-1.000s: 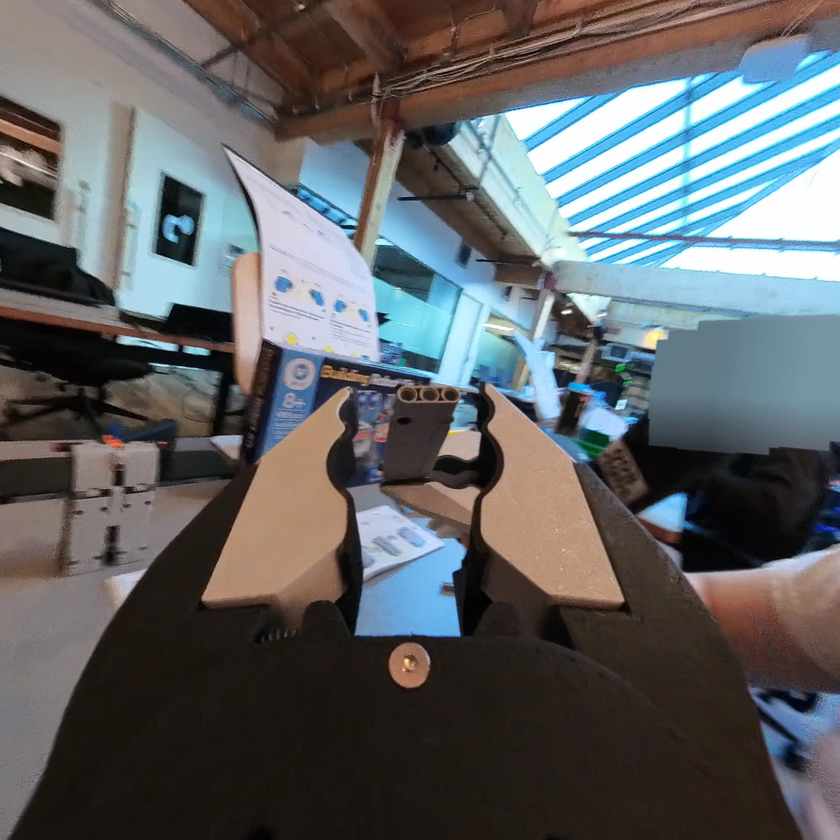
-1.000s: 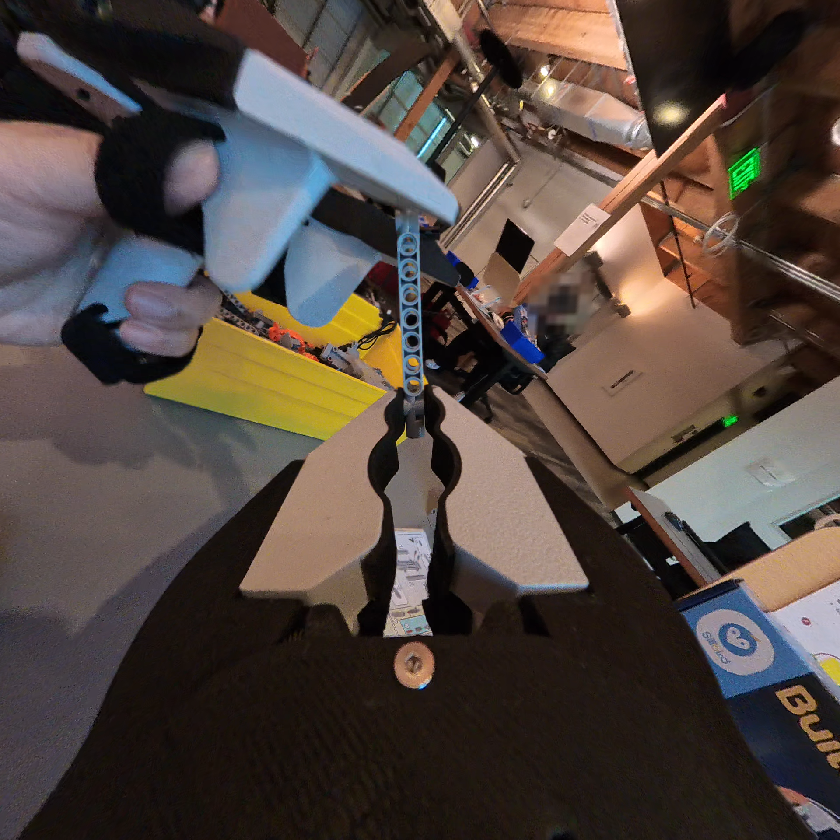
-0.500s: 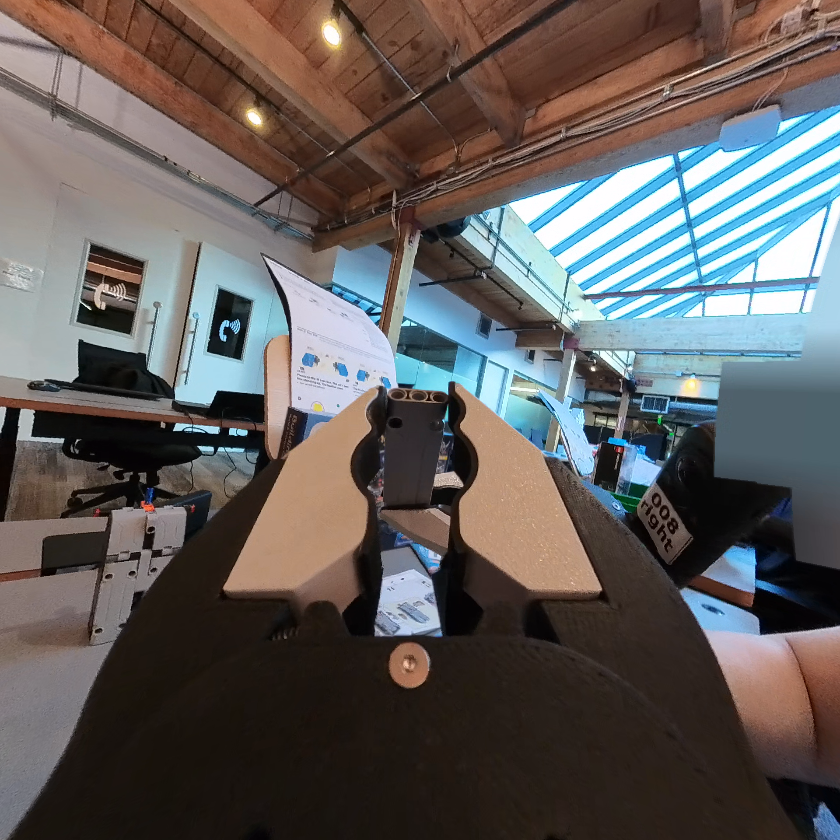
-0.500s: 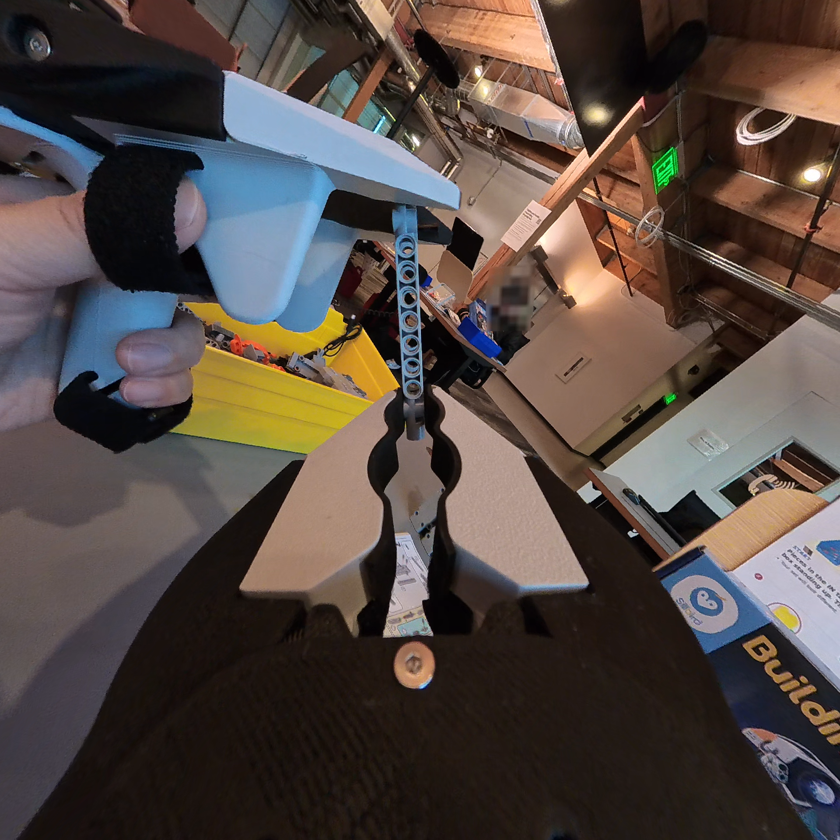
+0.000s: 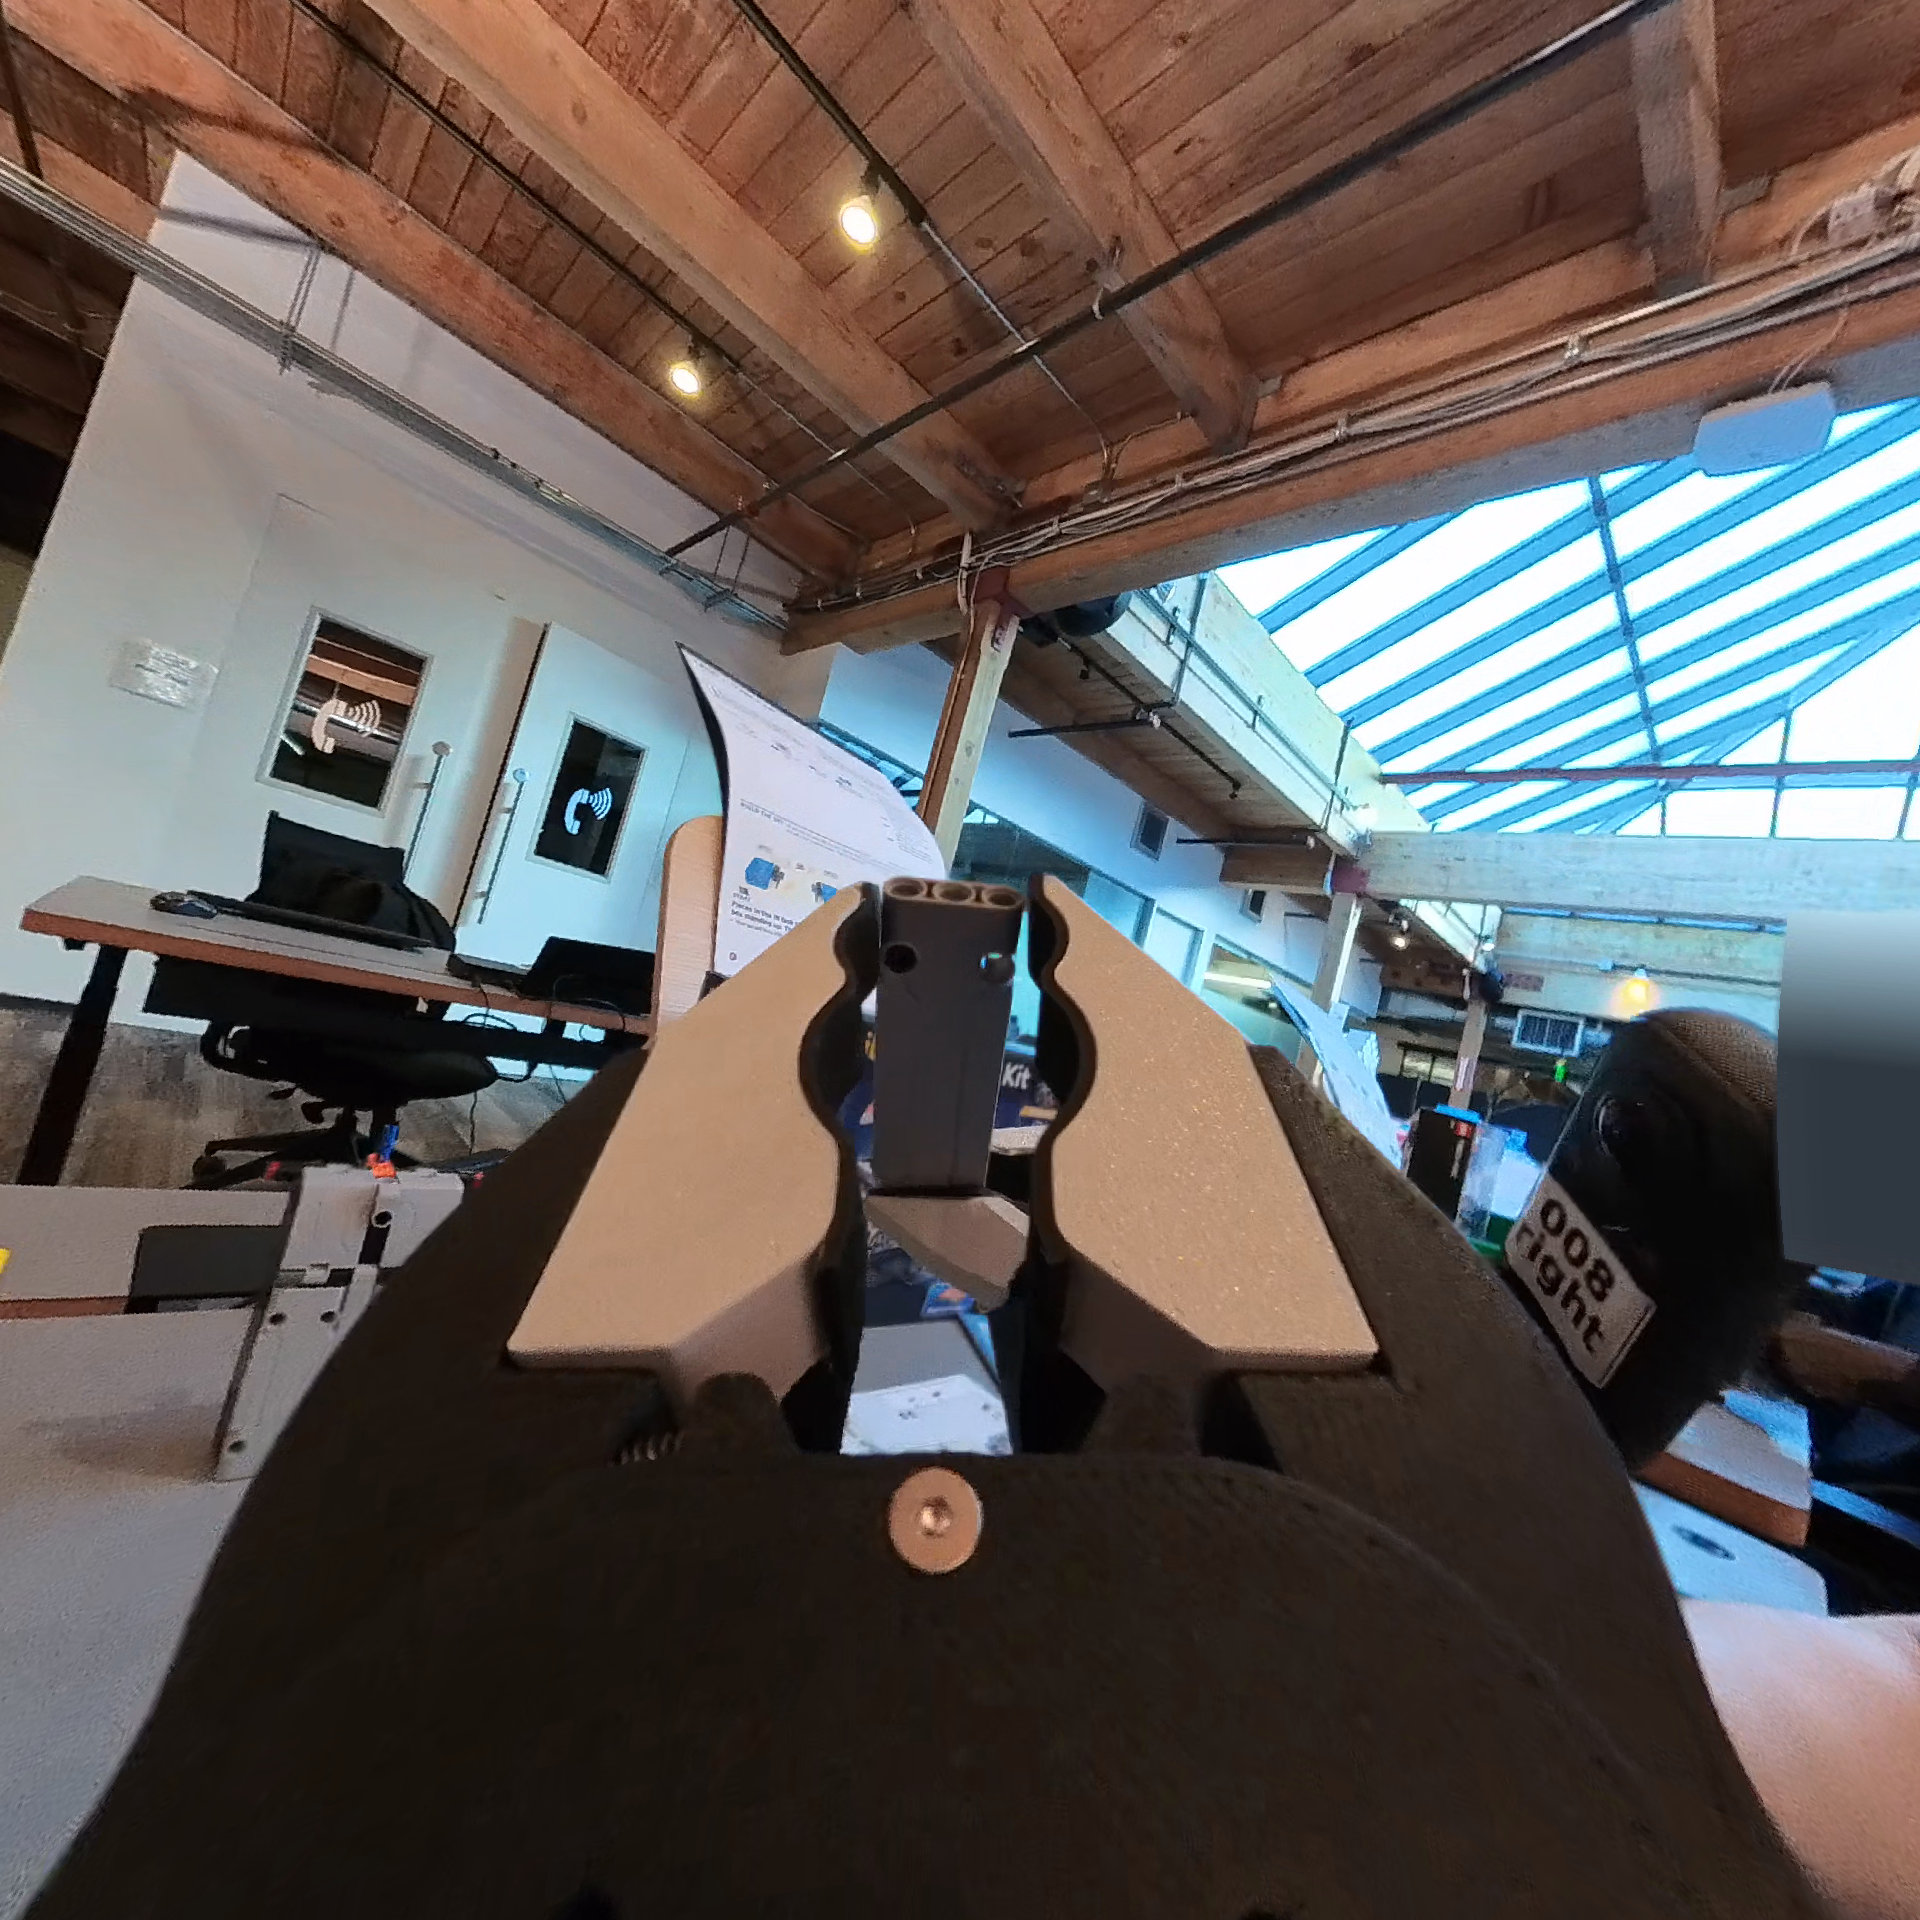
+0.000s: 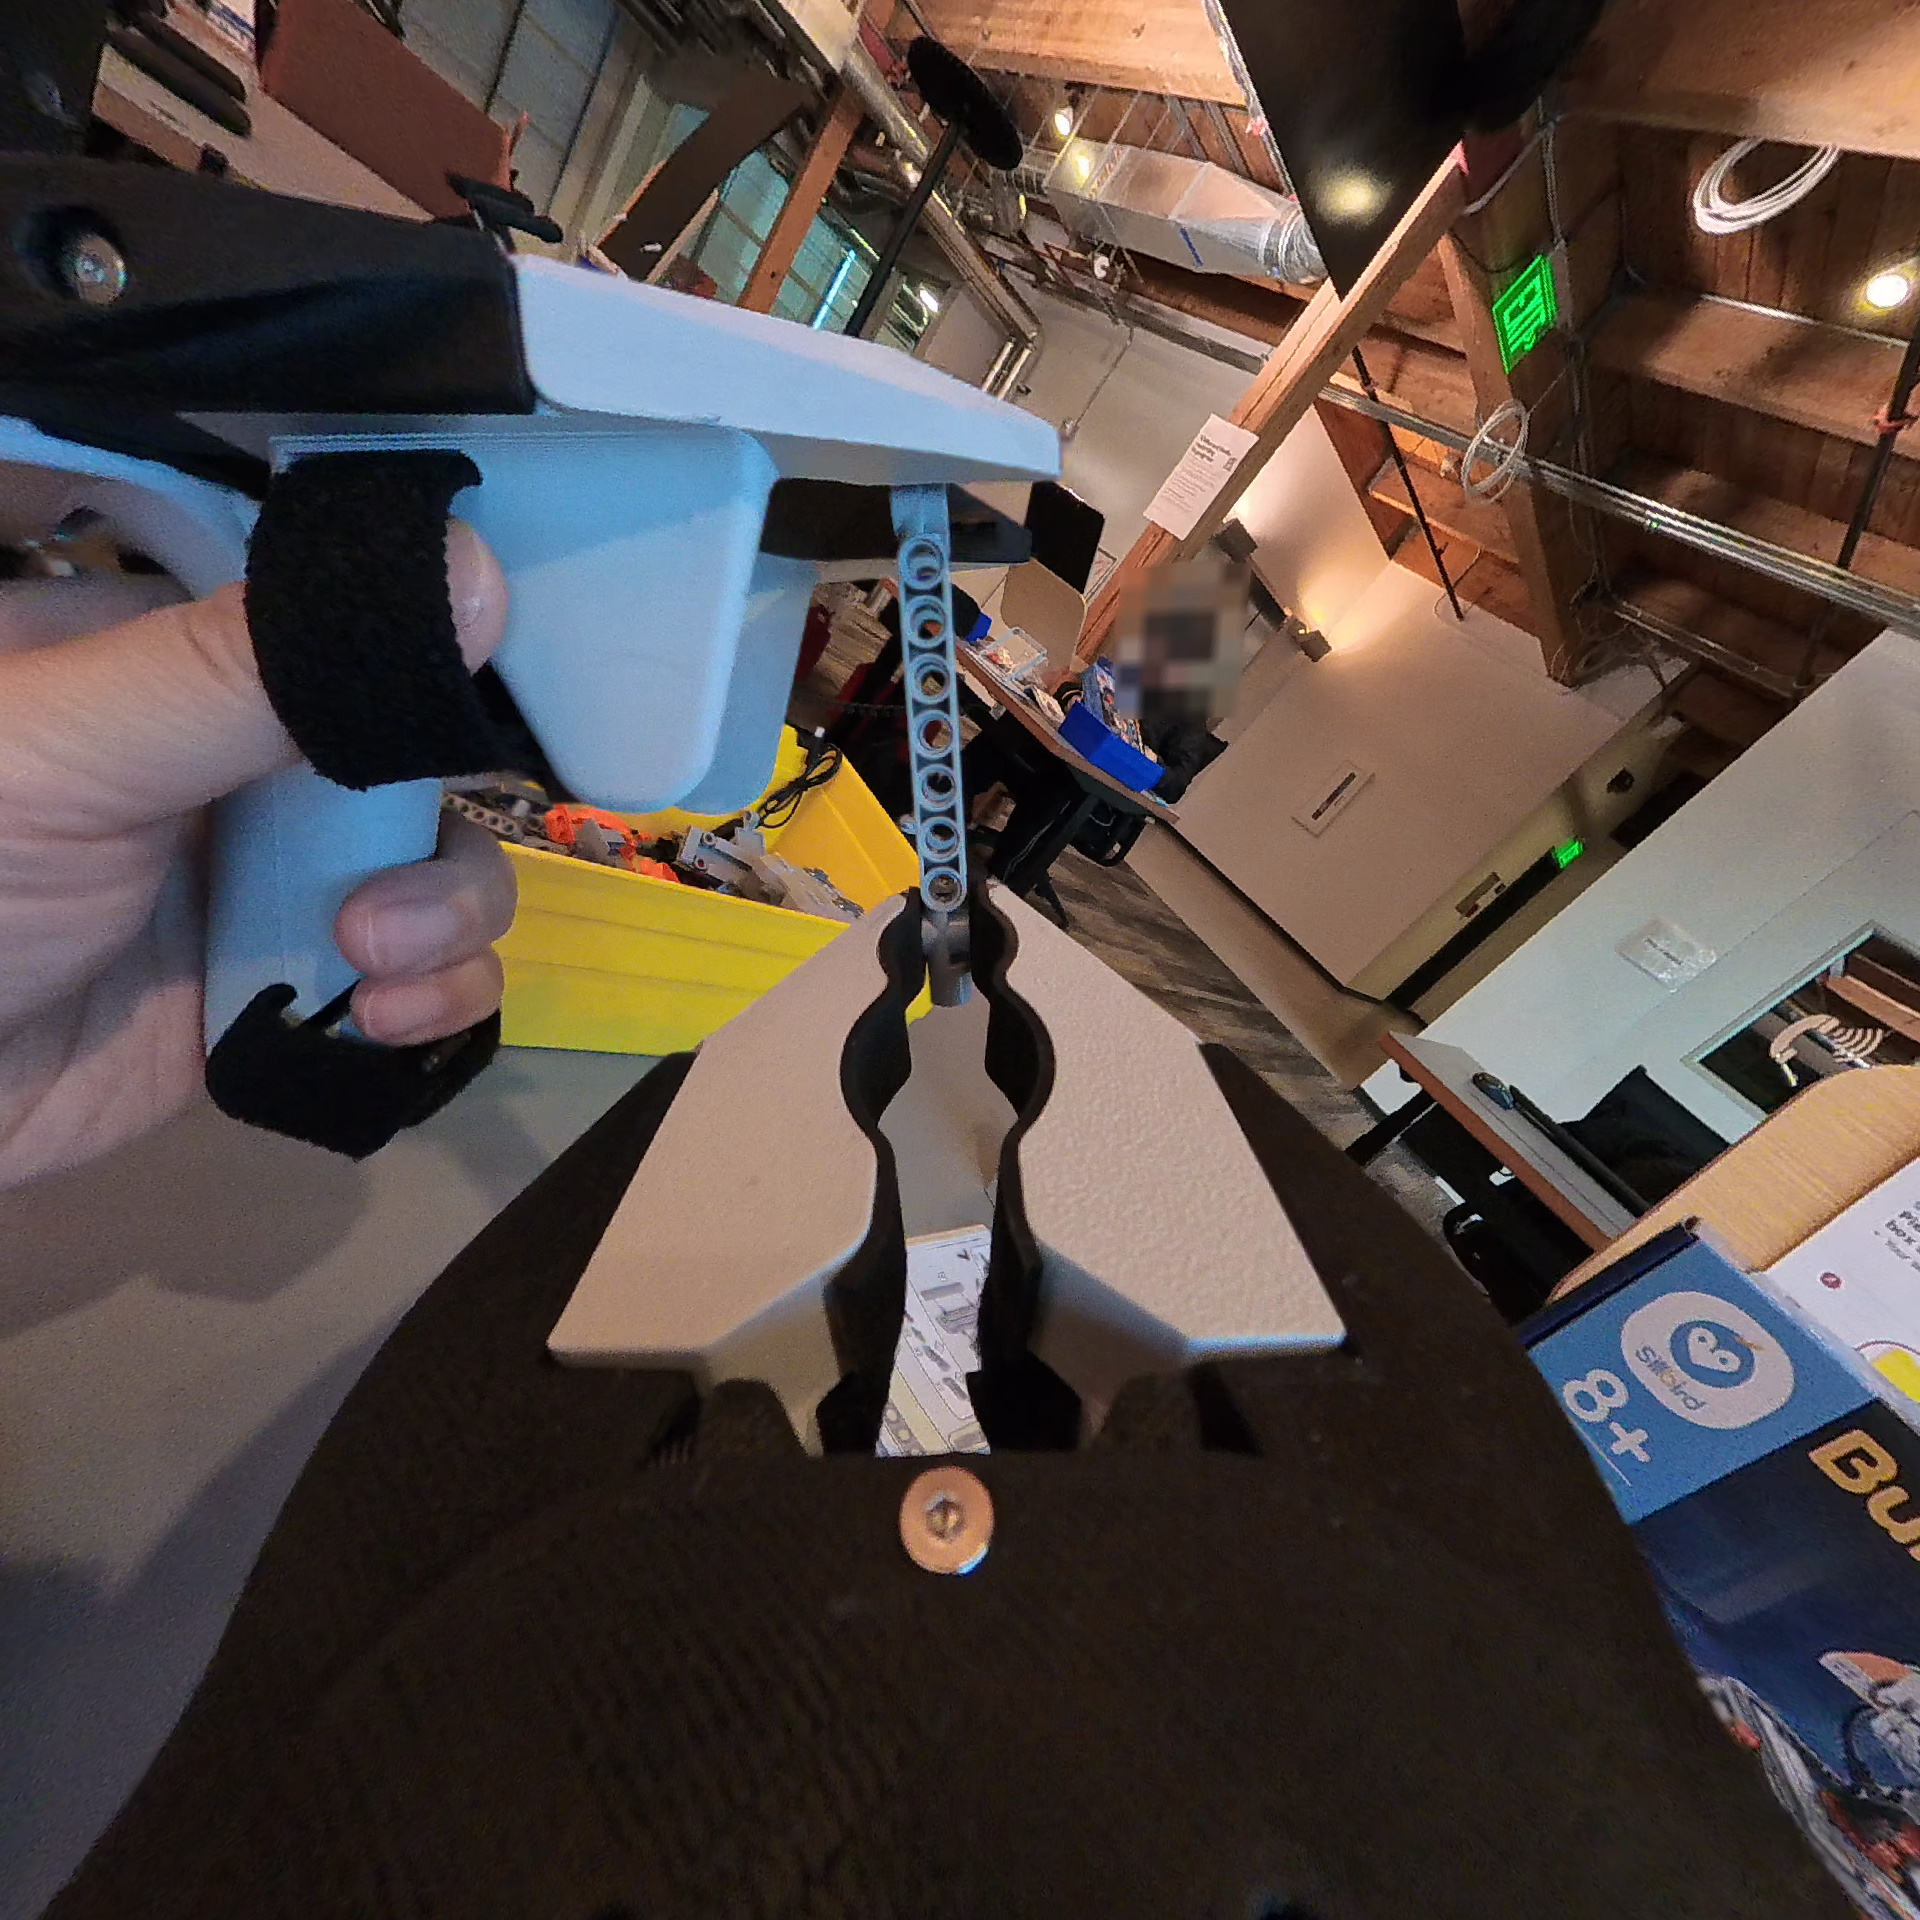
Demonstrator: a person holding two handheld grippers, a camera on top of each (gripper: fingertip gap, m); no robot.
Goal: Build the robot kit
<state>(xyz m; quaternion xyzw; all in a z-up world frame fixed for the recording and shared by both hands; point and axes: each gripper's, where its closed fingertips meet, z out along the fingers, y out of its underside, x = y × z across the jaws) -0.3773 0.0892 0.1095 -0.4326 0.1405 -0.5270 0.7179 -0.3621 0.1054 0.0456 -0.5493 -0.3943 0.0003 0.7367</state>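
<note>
My left tool grips a dark grey block end-up, my right tool pinches the low end of a grey holed beam reaching up under the left tool, both raised off the counter, near a yellow bin.

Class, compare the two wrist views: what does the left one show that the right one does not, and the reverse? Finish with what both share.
Only the left wrist view shows the dark grey block from its end, pinched in the left gripper, plus a skylight and an office chair.

Only the right wrist view shows the grey beam edge-on with its row of holes, gripped at its near end by the right gripper, a hand and a yellow bin.

Both show the blue box and the table.
</note>
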